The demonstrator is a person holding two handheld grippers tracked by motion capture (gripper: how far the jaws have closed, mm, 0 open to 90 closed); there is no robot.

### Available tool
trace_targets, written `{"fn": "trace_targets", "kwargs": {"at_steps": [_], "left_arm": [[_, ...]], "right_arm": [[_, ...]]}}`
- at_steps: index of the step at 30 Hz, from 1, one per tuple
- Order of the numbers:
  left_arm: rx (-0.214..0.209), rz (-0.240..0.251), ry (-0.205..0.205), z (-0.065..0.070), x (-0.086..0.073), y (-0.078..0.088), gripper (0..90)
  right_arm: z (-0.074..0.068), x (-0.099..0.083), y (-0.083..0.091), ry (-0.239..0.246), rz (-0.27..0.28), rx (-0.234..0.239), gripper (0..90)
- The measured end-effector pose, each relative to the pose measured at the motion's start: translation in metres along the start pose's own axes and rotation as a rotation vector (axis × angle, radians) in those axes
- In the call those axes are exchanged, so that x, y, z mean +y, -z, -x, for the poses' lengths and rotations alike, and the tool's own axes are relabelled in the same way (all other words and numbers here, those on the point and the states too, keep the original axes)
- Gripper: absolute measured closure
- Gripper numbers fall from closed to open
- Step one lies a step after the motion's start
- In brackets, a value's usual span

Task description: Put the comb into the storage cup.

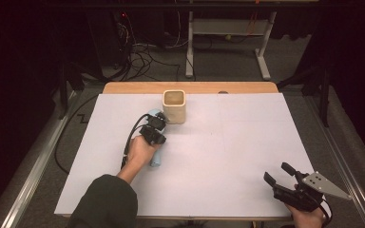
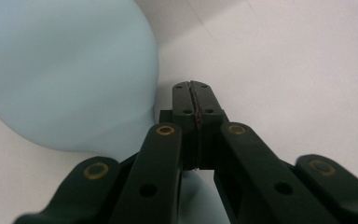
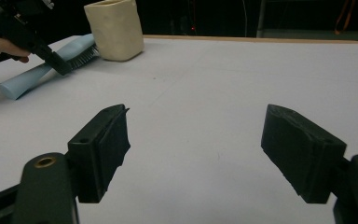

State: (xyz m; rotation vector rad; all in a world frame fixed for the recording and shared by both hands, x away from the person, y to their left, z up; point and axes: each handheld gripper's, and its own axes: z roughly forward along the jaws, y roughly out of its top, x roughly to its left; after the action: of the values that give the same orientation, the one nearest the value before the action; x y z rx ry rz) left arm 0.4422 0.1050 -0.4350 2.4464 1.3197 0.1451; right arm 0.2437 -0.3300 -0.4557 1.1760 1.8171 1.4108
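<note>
Resting beside the pale blue brush [image 1: 156, 159] near the cream cup [image 1: 174, 106], the left gripper [image 2: 196, 100] is keeping its 2 jaws pressed together, empty. The right gripper [image 3: 193, 140] is hovering over the white table [image 1: 228, 156], jaws spread wide, gripping nothing.

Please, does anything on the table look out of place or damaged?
Nothing looks damaged or spilled. The light blue brush lies flat beside the upright cream cup rather than in it. The left gripper, shut and empty, is over it.

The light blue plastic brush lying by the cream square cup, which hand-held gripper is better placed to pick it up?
Left. The left hand-held gripper, jaws shut, sits right over the light blue plastic brush; the right hand-held gripper waits open at the near right corner.
</note>
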Motion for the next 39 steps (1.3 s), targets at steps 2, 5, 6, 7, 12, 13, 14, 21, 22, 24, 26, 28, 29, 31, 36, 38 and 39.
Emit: {"fn": "trace_targets", "kwargs": {"at_steps": [2, 5, 6, 7, 12, 13, 14, 21, 22, 24, 26, 28, 29, 31, 36, 38, 39], "left_arm": [[0.0, -0.001, 0.002, -0.001, -0.001, 0.0, 89.5], [0.0, -0.003, 0.001, -0.002, -0.002, 0.001, 89.4], [-0.002, -0.004, 0.003, -0.002, -0.003, 0.001, 89.4], [0.0, -0.004, 0.002, -0.002, -0.003, 0.002, 89.4], [0.001, -0.006, 0.003, -0.004, -0.006, 0.004, 89.5], [0.001, -0.006, 0.003, -0.004, -0.007, 0.004, 89.5], [0.0, -0.002, 0.003, -0.004, -0.008, 0.004, 89.4], [-0.004, -0.002, 0.005, -0.004, -0.012, 0.004, 89.4], [-0.002, 0.0, 0.006, -0.004, -0.013, 0.004, 89.4], [-0.002, -0.005, 0.005, -0.005, -0.013, 0.005, 89.5], [-0.003, -0.005, 0.005, -0.005, -0.014, 0.005, 89.5], [-0.005, -0.005, 0.007, -0.005, -0.016, 0.005, 89.5], [-0.005, -0.009, 0.006, -0.005, -0.016, 0.005, 89.4], [-0.005, -0.007, 0.008, -0.006, -0.017, 0.005, 89.4], [0.005, -0.014, -0.003, -0.006, -0.019, 0.005, 89.5], [0.006, -0.011, 0.001, -0.007, -0.02, 0.006, 89.4], [0.008, -0.013, 0.002, -0.008, -0.02, 0.007, 89.5]], "right_arm": [[0.0, 0.0, 0.0, -0.001, 0.002, -0.001, 23.7], [0.0, 0.0, 0.0, -0.001, 0.001, 0.0, 23.8], [0.0, 0.0, 0.0, -0.002, 0.002, -0.001, 23.7], [0.0, 0.0, 0.0, -0.003, 0.001, -0.001, 23.7], [0.0, 0.0, 0.0, -0.002, 0.0, -0.003, 23.7], [0.0, 0.0, 0.0, -0.001, 0.001, -0.003, 23.7], [0.0, 0.0, 0.0, -0.001, 0.001, -0.004, 23.7], [0.0, 0.0, 0.0, 0.001, 0.002, -0.004, 23.7], [0.0, 0.0, 0.0, 0.0, 0.002, -0.004, 23.7], [0.0, 0.0, 0.0, -0.001, 0.002, -0.004, 23.8], [0.0, 0.0, 0.0, -0.001, 0.001, -0.004, 23.7], [0.0, 0.0, 0.0, -0.001, 0.001, -0.004, 23.8], [0.0, 0.0, 0.0, -0.002, 0.0, -0.004, 23.7], [0.0, 0.0, 0.0, -0.003, 0.0, -0.004, 23.8], [0.0, 0.0, 0.0, -0.003, -0.003, -0.009, 23.8], [0.0, 0.0, 0.0, -0.001, -0.002, -0.009, 23.7], [-0.001, 0.0, 0.0, 0.0, -0.002, -0.009, 23.7]]}}
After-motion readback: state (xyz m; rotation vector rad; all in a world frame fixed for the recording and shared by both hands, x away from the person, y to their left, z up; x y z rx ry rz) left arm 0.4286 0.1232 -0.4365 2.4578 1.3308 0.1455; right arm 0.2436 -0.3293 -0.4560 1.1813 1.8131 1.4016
